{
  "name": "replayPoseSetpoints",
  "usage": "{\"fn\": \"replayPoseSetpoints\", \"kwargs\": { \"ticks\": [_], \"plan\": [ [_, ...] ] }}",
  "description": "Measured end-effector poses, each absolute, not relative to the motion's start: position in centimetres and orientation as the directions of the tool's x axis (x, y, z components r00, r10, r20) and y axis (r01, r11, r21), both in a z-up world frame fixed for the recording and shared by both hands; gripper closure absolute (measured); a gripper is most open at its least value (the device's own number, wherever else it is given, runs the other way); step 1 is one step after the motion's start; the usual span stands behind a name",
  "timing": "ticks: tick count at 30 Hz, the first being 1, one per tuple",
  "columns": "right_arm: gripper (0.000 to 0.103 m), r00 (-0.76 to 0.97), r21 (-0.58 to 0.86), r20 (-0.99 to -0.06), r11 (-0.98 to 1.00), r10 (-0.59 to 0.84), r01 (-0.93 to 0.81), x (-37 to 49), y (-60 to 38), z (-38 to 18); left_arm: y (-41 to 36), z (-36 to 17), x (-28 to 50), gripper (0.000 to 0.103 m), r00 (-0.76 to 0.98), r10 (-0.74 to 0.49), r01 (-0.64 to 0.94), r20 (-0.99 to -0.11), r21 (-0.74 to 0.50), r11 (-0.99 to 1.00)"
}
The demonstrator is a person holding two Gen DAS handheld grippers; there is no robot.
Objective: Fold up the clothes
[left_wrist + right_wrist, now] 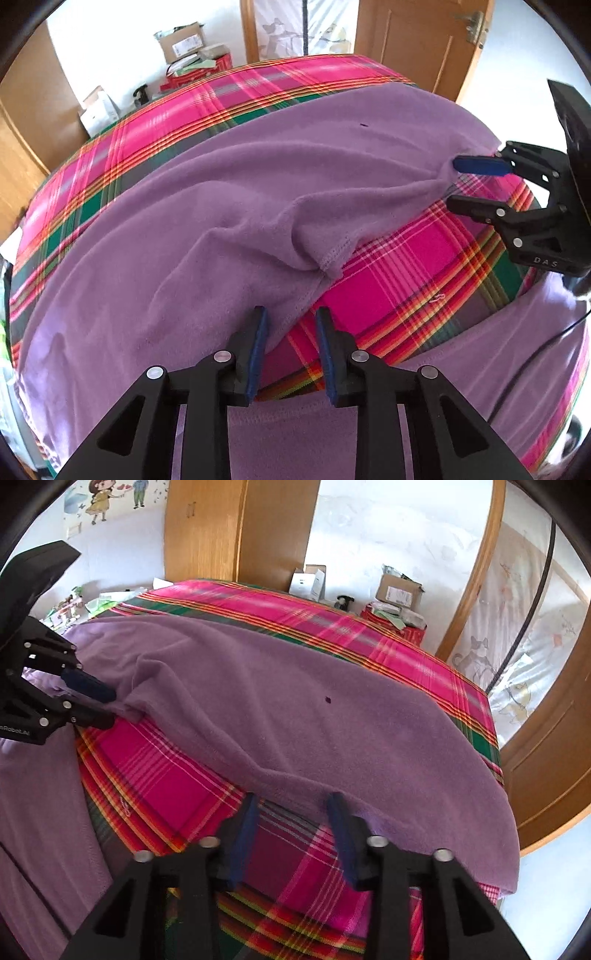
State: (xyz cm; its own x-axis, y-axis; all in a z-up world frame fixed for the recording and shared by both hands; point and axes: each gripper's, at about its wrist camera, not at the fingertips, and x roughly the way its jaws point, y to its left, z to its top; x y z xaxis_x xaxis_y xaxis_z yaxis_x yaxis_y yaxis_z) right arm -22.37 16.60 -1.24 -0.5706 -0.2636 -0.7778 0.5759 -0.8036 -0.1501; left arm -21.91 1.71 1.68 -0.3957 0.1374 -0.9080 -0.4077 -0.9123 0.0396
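A purple fleece garment (155, 229) is lying spread across a bed covered by a pink, green and orange plaid bedspread (399, 269). The garment is running diagonally over the bed, with its hemmed edge bunching into a rumpled fold (325, 254) near the middle and a small dark speck (328, 700) sitting on its flat upper area. A further stretch of the same purple cloth is draping over the near side of the bed, below the exposed plaid.

The left gripper (291, 350) is hovering right at the near edge of the garment, its blue-padded fingers (258, 347) standing spread apart; one finger is lying over the purple cloth and the other over the plaid, with nothing pinched between them. The right gripper (291, 830) is likewise standing spread, its fingers straddling the garment's edge where the fleece is meeting the bedspread. Seen from the left wrist view, its upper finger is resting against a pulled-up corner of the fabric while the lower finger is sitting apart beneath it.

Beyond the bed, cardboard boxes (184, 40) are stacked on a red crate (207, 72) against a white wall, and wooden doors (236, 528) are framing the room. A cartoon sticker (99, 502) is decorating the wall.
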Motion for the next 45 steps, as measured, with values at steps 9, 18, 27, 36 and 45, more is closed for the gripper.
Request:
{"fn": "replayPoseSetpoints", "kwargs": {
  "ticks": [9, 18, 27, 36, 45],
  "plan": [
    [0.103, -0.612, -0.181, -0.752, -0.816, -0.245, 0.549, -21.9, 17.7, 0.7, -0.1, 2.6, -22.3, 0.098, -0.364, 0.166, -0.401, -0.917, -0.007, -0.916],
    [0.083, -0.591, -0.179, -0.763, -0.793, -0.263, 0.583, -21.6, 16.6, 0.5, -4.2, 4.7, -20.1, 0.098, -0.387, 0.229, -0.358, -0.893, -0.083, -0.930],
    [0.063, -0.550, -0.191, -0.798, -0.762, -0.247, 0.619, -21.6, 15.8, -0.6, -4.0, 3.2, -19.9, 0.098, -0.358, 0.250, -0.342, -0.900, -0.123, -0.932],
    [0.103, -0.555, -0.201, -0.796, -0.760, -0.241, 0.618, -22.0, 15.0, -0.7, -4.2, 2.4, -20.2, 0.098, -0.342, 0.268, -0.328, -0.900, -0.153, -0.932],
    [0.103, -0.562, -0.157, -0.796, -0.820, -0.224, 0.550, -21.4, 18.5, 0.5, -4.1, 2.7, -20.2, 0.098, -0.338, 0.286, -0.333, -0.897, -0.170, -0.927]
  ]
}}
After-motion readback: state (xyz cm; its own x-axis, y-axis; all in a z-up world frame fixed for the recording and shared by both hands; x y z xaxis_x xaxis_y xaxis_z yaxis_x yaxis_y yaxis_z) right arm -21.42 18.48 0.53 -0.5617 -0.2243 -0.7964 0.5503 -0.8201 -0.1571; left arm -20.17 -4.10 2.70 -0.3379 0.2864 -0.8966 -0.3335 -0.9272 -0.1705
